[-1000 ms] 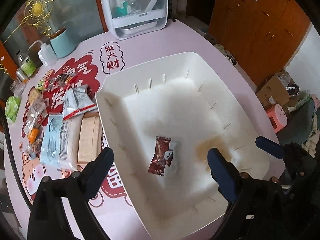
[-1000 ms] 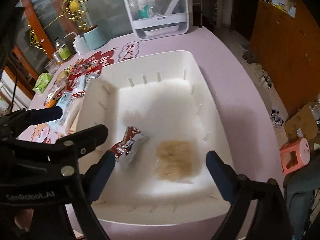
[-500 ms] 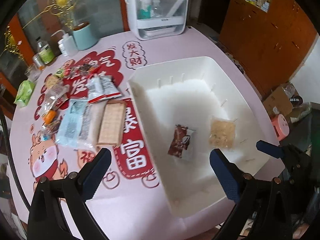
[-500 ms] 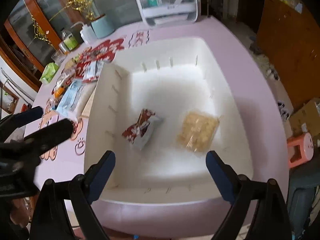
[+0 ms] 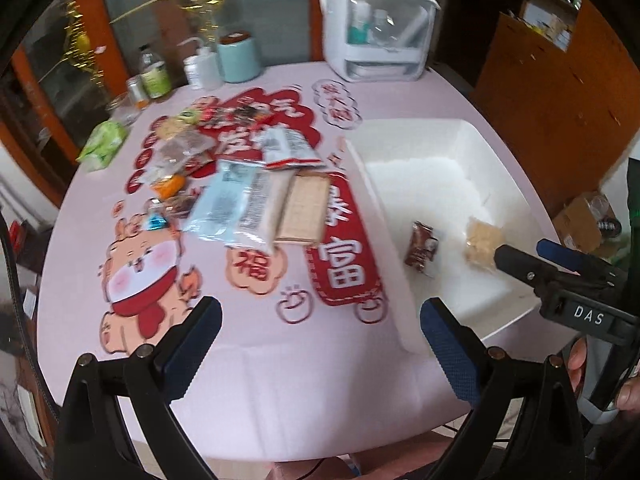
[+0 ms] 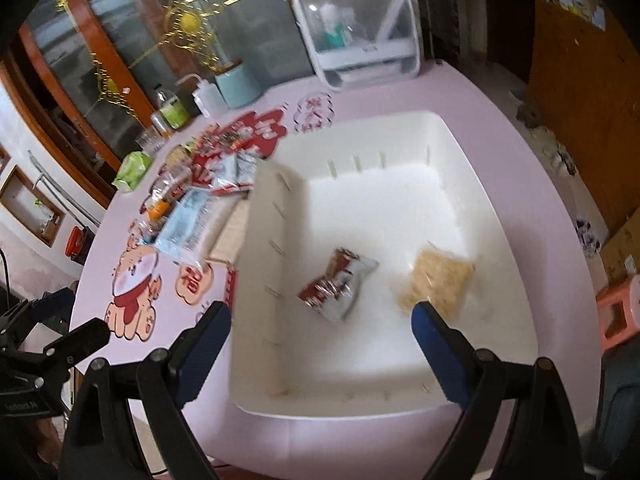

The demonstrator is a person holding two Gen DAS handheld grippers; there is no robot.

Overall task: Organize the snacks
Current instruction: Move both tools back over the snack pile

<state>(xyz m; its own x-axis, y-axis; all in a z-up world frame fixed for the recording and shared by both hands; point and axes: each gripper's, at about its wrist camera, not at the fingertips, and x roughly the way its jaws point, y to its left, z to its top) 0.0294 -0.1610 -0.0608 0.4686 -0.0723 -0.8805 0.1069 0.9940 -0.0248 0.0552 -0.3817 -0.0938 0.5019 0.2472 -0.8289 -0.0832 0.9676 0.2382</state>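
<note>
The left gripper [image 5: 320, 332] has swung away from above the white rectangular plastic bin [image 5: 404, 272] and now hovers over the pink surface [image 5: 256, 380] with its red-and-cartoon prints, so the pile of loose snacks lies ahead of it instead of the bin floor. Its blue-padded fingers [image 5: 196, 340] are spread wide with nothing between them. The right gripper [image 6: 322, 344] has backed off a little and hangs above the near edge of the bin, its fingers [image 6: 208, 344] likewise spread wide and empty.

Inside the bin lie two snacks: a brown-and-silver foil packet [image 6: 340, 288] towards the left wall and a clear bag of pale yellow crackers [image 6: 440, 280] to its right, apart from each other.

On the surface just left of the bin sit a tan rectangular biscuit pack [image 5: 306, 212], a pale blue-and-white wrapped pack [image 5: 236, 208] beside it, and a white packet with red trim [image 5: 290, 150] further back. Smaller mixed wrappers [image 5: 180, 156] spread to the left, with a green pouch [image 5: 102, 146] near the surface's edge. At the far side stand a white box with a clear window [image 5: 376, 28] and a light teal cylindrical container [image 5: 238, 58].
</note>
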